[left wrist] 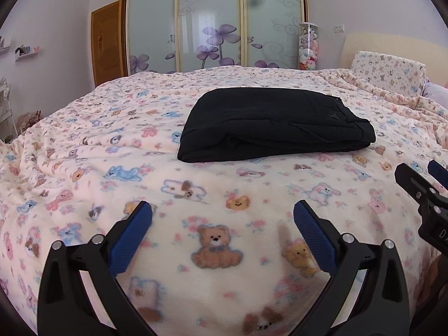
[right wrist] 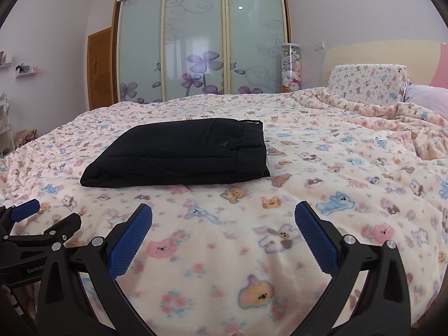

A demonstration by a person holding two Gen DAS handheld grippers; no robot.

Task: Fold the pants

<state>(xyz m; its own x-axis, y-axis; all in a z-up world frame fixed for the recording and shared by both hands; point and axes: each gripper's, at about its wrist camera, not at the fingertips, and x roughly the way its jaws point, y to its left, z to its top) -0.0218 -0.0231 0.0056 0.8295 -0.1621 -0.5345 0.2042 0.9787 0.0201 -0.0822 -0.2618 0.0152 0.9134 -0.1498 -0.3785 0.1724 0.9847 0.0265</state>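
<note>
The black pants (left wrist: 268, 123) lie folded into a compact rectangle on the bed, also in the right wrist view (right wrist: 184, 154), waistband toward the right. My left gripper (left wrist: 223, 210) is open and empty, held over the blanket short of the pants. My right gripper (right wrist: 223, 211) is open and empty, also short of the pants, to their right. The right gripper shows at the left wrist view's right edge (left wrist: 420, 176); the left gripper shows at the right wrist view's left edge (right wrist: 47, 215).
A cream blanket with a bear print (left wrist: 112, 145) covers the bed. A pillow (right wrist: 366, 84) and headboard (right wrist: 364, 53) stand at the far right. Sliding wardrobe doors (right wrist: 196, 44), a wooden door (left wrist: 106, 44) and a tube of plush toys (right wrist: 291, 68) are behind the bed.
</note>
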